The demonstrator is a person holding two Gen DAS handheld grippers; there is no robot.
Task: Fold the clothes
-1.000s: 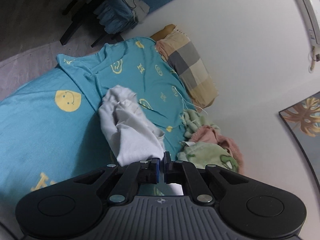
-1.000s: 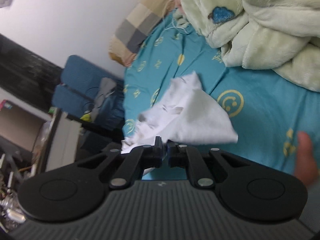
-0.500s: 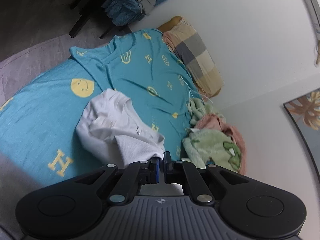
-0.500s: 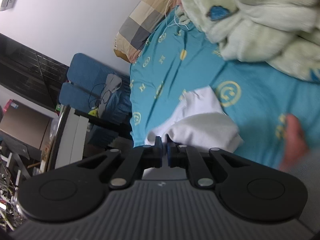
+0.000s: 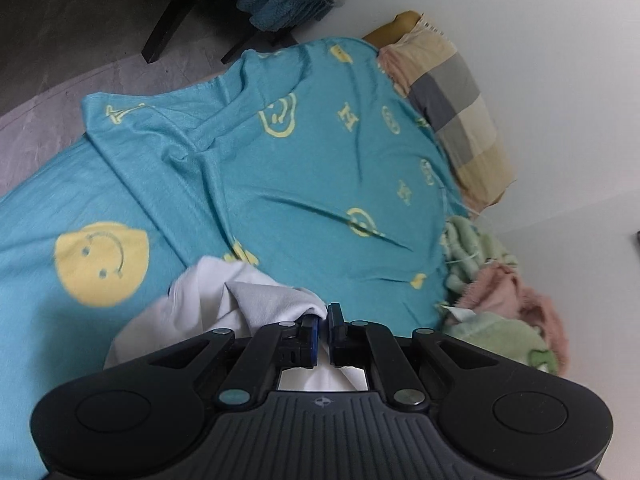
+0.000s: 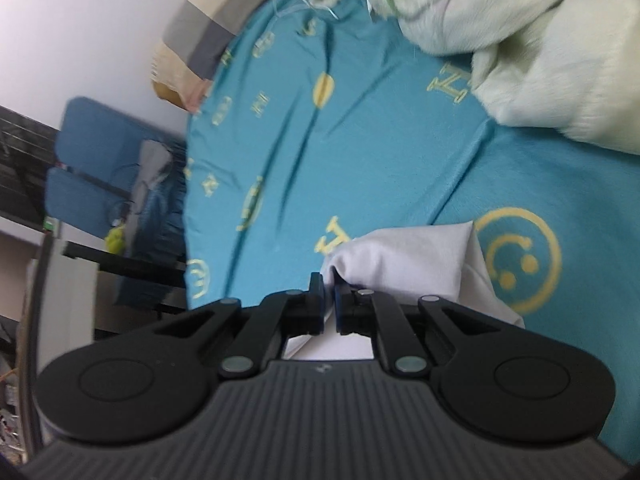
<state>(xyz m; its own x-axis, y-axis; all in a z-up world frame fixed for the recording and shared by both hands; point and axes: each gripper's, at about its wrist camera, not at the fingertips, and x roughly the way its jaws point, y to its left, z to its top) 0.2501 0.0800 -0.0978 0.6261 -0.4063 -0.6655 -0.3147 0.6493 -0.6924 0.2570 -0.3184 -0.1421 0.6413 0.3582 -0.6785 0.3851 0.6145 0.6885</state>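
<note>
A white garment (image 5: 208, 304) lies bunched on the teal bed sheet (image 5: 304, 168) with yellow smiley and letter prints. My left gripper (image 5: 323, 314) is shut on a fold of the white garment, low over the bed. In the right wrist view the same white garment (image 6: 416, 264) lies beside a yellow smiley print. My right gripper (image 6: 329, 284) is shut on its edge, close to the sheet (image 6: 360, 128). Most of the garment is hidden beneath both gripper bodies.
A checked pillow (image 5: 448, 96) lies at the head of the bed by the white wall. A pale green and pink fleece blanket (image 5: 500, 300) is heaped at the bed's far side; it also shows in the right wrist view (image 6: 520, 40). A blue chair (image 6: 104, 168) and dark furniture stand beyond the bed.
Both grippers have come down toward the bed with the white garment. The garment has dropped from hanging spread to bunched on the sheet. The hand seen earlier is out of the right view.
</note>
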